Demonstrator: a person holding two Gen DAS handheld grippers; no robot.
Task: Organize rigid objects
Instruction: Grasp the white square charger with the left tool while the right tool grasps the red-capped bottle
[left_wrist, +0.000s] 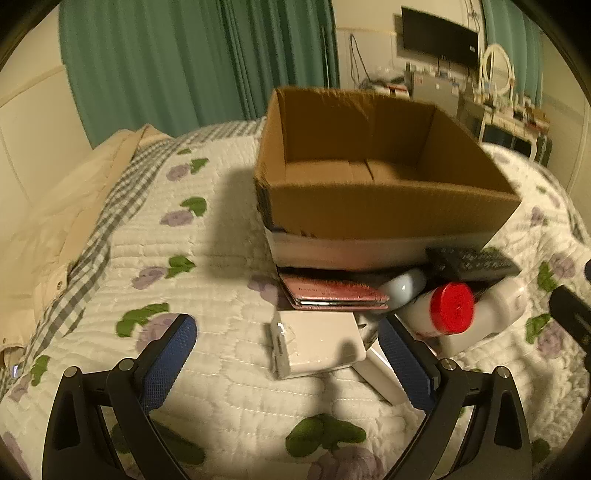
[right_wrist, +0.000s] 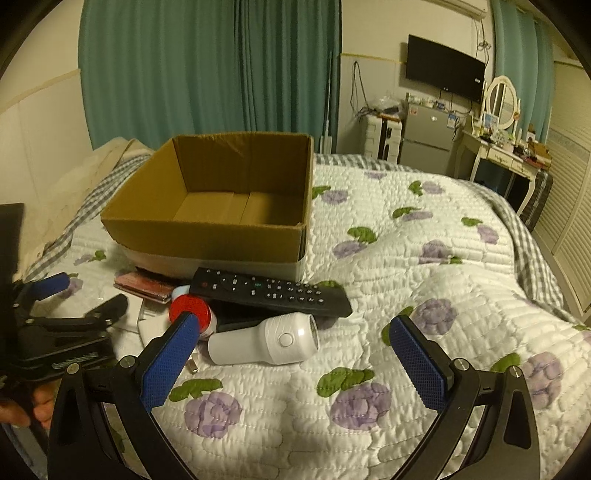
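Both grippers wide open, empty: left gripper (left_wrist: 286, 363) straddles flat white box (left_wrist: 317, 341); brown cardboard box (left_wrist: 376, 192) at 12 o'clock awaits items; right gripper (right_wrist: 295, 356) frames white cylindrical device (right_wrist: 266, 341).

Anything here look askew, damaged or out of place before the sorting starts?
Yes. The open brown cardboard box sits tilted on the quilted floral bedspread, its near edge propped on a pink flat case. The black remote control rests unevenly across a white cylindrical device and a red-capped bottle. No visible damage or spill.

One cardboard box (right_wrist: 207, 236), one remote (right_wrist: 269, 291), one red-capped bottle (left_wrist: 452, 308), one white device (right_wrist: 266, 341), one pink case (left_wrist: 332, 293), one white adapter (left_wrist: 317, 341).
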